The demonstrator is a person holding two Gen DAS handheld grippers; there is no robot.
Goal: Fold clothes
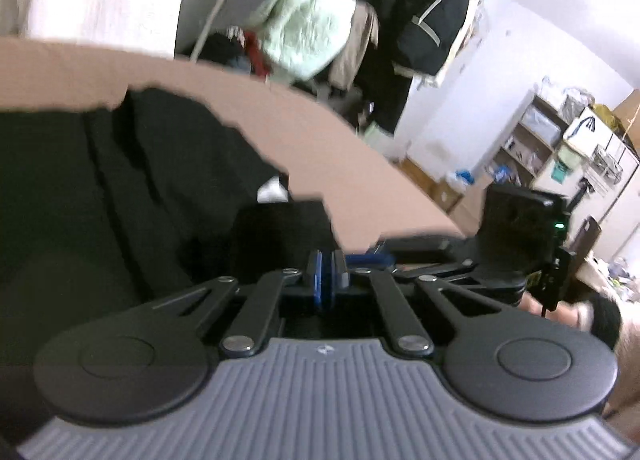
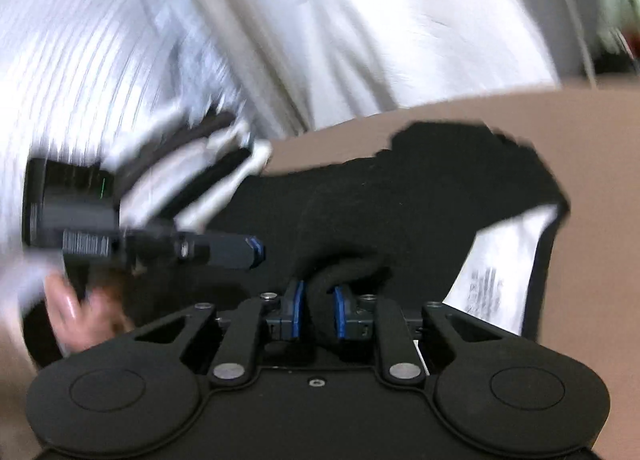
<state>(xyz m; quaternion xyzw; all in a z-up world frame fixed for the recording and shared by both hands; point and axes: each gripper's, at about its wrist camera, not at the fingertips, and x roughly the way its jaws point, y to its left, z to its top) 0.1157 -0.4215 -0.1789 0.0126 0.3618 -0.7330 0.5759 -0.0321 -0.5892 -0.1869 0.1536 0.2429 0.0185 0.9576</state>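
Observation:
A black garment (image 1: 100, 200) lies rumpled on a tan surface (image 1: 340, 148). Its white inner label (image 2: 500, 260) shows at the right in the right wrist view. My left gripper (image 1: 325, 278) has its blue pads pressed together at the garment's near edge, and I see no cloth between them. From the right wrist view, the left gripper (image 2: 256, 252) hovers over the black garment (image 2: 400, 196) with its tips together. My right gripper (image 2: 319, 310) is shut on a raised fold of the black cloth that bulges up between its pads.
Dark coats and a pale green item (image 1: 308, 24) hang on a rack behind the tan surface. A shelf unit (image 1: 532, 140) stands at the right wall. White curtains (image 2: 320, 20) fill the background. A person's hand (image 2: 68, 312) holds the left gripper.

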